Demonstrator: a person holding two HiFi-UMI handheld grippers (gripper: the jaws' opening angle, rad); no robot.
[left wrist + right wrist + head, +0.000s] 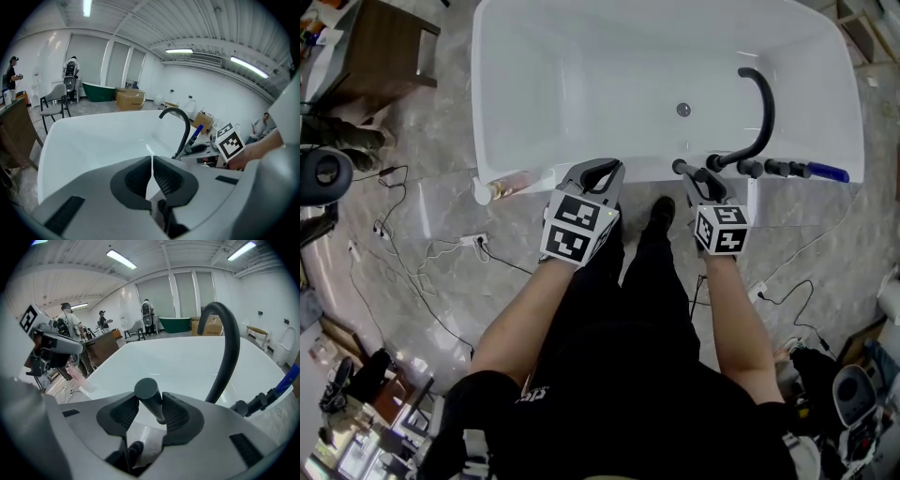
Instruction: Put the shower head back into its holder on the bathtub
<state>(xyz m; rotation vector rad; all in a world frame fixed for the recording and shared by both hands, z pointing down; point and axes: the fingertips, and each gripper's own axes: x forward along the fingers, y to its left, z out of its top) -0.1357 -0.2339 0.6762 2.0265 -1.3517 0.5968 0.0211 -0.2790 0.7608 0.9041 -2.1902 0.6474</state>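
Observation:
The dark, round shower head handle (pixel 149 392) stands between the pads of my right gripper (pixel 150 400), which sit close on either side without clamping it. From the head view, this gripper (pixel 698 180) is at the near rim of the white bathtub (pixel 853 141), with the shower head (pixel 680 167) just left of the black arched spout (pixel 764 103). I cannot make out the holder itself. My left gripper (pixel 602 169) hovers over the same rim further left, jaws shut and empty (pixel 153 161).
Black tap knobs (pixel 764 169) and a blue item (pixel 825 172) line the rim right of the spout. A pink bottle (pixel 502 186) lies at the rim's left end. Cables and a power strip (pixel 473 240) cross the marble floor. A wooden table (pixel 384 47) stands far left.

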